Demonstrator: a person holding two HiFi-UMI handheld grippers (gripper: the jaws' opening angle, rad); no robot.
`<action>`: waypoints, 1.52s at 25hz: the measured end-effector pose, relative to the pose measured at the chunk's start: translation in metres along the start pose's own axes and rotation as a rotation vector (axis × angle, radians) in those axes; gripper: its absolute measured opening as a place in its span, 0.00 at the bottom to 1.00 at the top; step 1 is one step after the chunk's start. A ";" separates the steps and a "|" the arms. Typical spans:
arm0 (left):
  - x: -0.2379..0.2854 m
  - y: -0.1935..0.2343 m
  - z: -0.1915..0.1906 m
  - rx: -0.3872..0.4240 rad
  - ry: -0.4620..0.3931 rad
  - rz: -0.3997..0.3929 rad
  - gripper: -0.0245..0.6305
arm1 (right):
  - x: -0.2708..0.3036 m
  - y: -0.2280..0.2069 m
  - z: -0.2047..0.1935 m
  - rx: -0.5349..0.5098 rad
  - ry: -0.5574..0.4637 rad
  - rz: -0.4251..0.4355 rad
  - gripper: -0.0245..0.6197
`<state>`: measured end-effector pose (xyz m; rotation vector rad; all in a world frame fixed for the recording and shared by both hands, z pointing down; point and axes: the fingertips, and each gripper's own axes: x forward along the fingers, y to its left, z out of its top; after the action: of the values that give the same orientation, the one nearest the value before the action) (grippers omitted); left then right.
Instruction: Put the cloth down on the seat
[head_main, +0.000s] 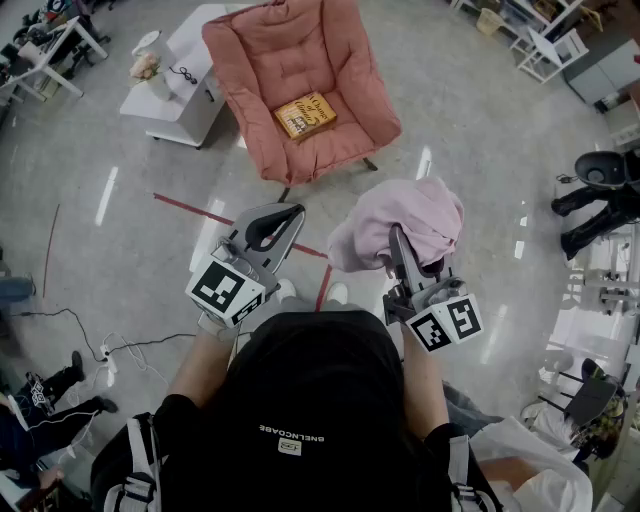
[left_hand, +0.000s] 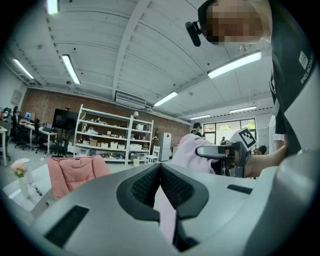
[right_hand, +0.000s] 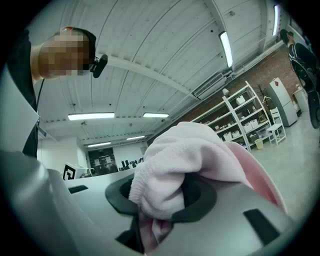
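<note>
Right gripper (right_hand: 160, 199) grips pink cloth (head_main: 412, 218) — armchair (head_main: 300, 75) stands apart.

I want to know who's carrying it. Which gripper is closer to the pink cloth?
Right. The right gripper is shut on the pink cloth, which bunches over its jaws. The left gripper is off to the cloth's left, not touching it.

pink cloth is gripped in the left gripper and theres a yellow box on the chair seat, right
Wrong gripper. The pink cloth is gripped in the right gripper; the right gripper view shows it bunched between the fingers. The yellow box does lie on the chair seat.
</note>
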<state>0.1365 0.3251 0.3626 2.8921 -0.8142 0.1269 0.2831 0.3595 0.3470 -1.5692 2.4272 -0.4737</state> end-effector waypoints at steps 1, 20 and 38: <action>-0.001 0.002 0.000 0.005 0.002 -0.005 0.06 | 0.003 0.002 -0.001 -0.001 0.003 0.000 0.27; -0.083 0.096 -0.009 -0.060 -0.014 0.004 0.06 | 0.067 0.053 -0.010 -0.005 -0.022 -0.065 0.27; -0.048 0.155 -0.015 -0.159 -0.020 -0.003 0.06 | 0.115 0.006 -0.013 0.002 -0.021 -0.114 0.27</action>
<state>0.0132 0.2209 0.3886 2.7491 -0.7857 0.0305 0.2262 0.2587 0.3560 -1.7098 2.3298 -0.4772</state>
